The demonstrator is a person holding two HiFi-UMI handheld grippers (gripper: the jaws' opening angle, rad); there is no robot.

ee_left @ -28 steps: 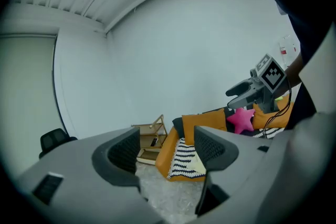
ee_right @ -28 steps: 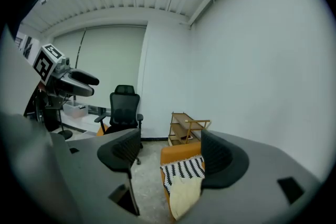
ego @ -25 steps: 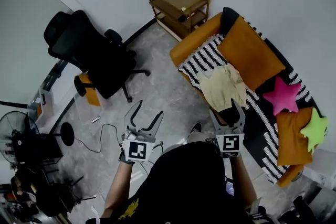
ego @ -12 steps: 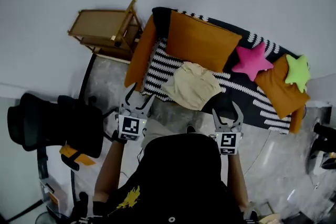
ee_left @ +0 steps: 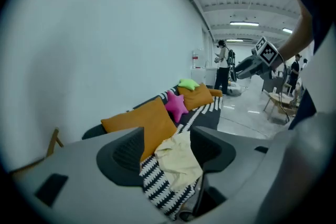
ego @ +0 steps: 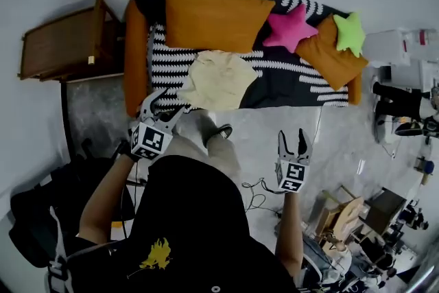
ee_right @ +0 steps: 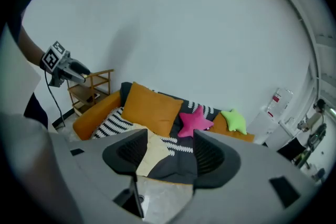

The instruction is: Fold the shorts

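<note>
Head view: the soft, crumpled cream shorts (ego: 218, 79) are lying on the zigzag-striped sofa (ego: 135, 58), just ahead of the left gripper (ego: 163, 105). The right gripper (ego: 292, 141) is hanging farther back.
Left gripper view: its jaws are standing apart, empty, having just been closing.
Right gripper view: the same is showing, with the shorts lying beyond.

Shorts (ee_right: 152, 155) half hidden behind fingers (ee_right: 127, 153) of right gripper (ee_right: 170, 136), room clutter (ego: 401, 216) too small to tell

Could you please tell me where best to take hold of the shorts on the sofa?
Probably by the near edge of the shorts, coming from the sofa's open front: they lie loosely flat on the seat, with the orange cushion behind.
</note>
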